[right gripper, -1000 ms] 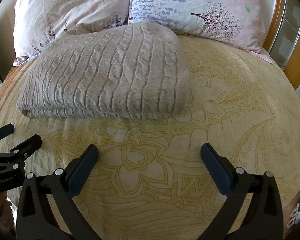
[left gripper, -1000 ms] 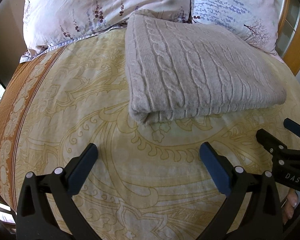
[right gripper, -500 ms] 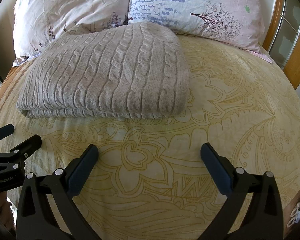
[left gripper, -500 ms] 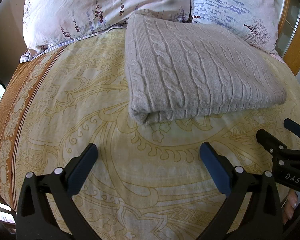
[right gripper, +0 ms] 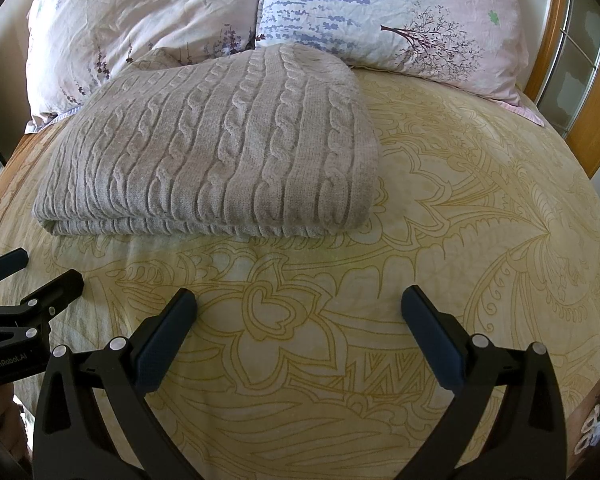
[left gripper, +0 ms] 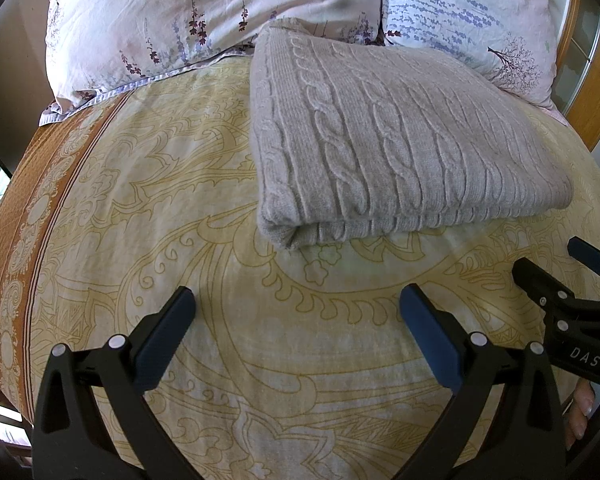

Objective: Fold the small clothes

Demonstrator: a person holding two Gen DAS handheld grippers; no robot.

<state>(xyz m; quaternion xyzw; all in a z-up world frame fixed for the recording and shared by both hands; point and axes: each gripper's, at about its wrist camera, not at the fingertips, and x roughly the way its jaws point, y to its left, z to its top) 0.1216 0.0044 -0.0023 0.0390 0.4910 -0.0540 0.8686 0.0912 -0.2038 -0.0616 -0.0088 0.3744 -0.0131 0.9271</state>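
A bed [left gripper: 228,364] fills both views, covered by a pale yellow spread with ochre scrollwork and an orange-brown patterned border running along its left edge [left gripper: 8,248]. A wooden bed frame [right gripper: 592,128] shows past the right edge.

Two floral pillows lie side by side along the head edge: a pink one with purple sprigs [left gripper: 204,12] on the left and a white-and-lilac one printed with a tree [right gripper: 400,12] on the right, their inner edges touching.

A grey cable-knit sweater [left gripper: 388,136] lies folded into a flat rectangle on the spread, its far end touching the pillows where they meet. Its folded layers show along the near side [right gripper: 204,226], stacked fairly evenly. In the left wrist view it sits toward the right; in the right wrist view [right gripper: 220,140], toward the left, so it lies about midway across the bed.

The left gripper [left gripper: 296,320] hangs above bare spread nearer the foot, released, jaws spread wide, holding nothing and apart from the sweater. The right gripper [right gripper: 298,320] is beside it, likewise released with jaws wide and empty. Each shows at the inner edge of the other's view [left gripper: 572,300] [right gripper: 24,304].
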